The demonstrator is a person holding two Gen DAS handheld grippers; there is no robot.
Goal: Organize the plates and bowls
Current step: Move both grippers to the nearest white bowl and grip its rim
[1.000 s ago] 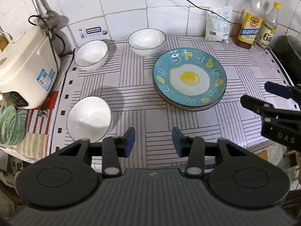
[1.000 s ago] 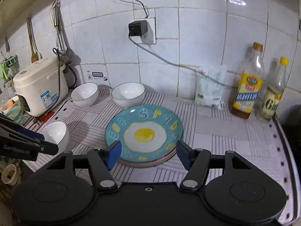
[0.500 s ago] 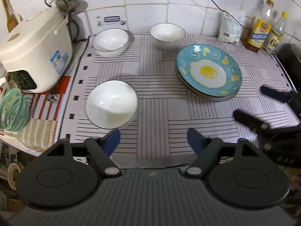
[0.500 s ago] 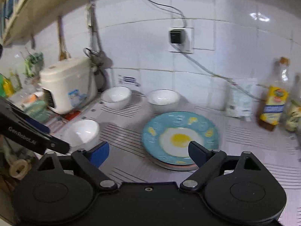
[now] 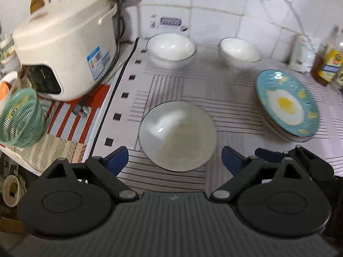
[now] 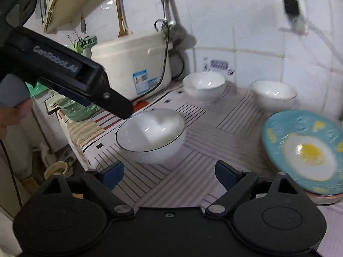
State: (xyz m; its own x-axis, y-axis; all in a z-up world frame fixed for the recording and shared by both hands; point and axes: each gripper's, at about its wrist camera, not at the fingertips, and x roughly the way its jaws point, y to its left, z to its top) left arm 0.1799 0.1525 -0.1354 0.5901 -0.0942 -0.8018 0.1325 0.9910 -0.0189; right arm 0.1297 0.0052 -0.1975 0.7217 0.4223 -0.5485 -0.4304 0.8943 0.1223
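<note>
Your left gripper (image 5: 174,160) is opening, its jaws already spread wide and nothing pressing against the blue pads; the near bowl (image 5: 176,136) is sitting upright on the striped mat (image 5: 225,98) just ahead of the gap, mouth facing up. Your right gripper (image 6: 169,174) is standing wide apart and empty too, pointing at the same bowl (image 6: 151,138) from a lower angle.

The left wrist view is looking down into the bowl, so you are seeing its round rim and inside; the right wrist view is giving you its side wall and dark rim line. Only the right view is showing the left gripper's black body (image 6: 64,70) hanging above the bowl's left edge, with part of your hand (image 6: 12,98) behind it. Only the left view is showing the bottles (image 5: 328,64) at the far right.

Two more bowls (image 5: 171,50) (image 5: 240,52) are standing upright near the tiled wall, beside the rice cooker (image 5: 64,49). The stacked plates (image 5: 287,109) are lying flat at the right, well apart from the near bowl; in the right view the stack (image 6: 304,150) is blurring and is cut off by the frame edge. Being round, the bowl is showing no long axis.
</note>
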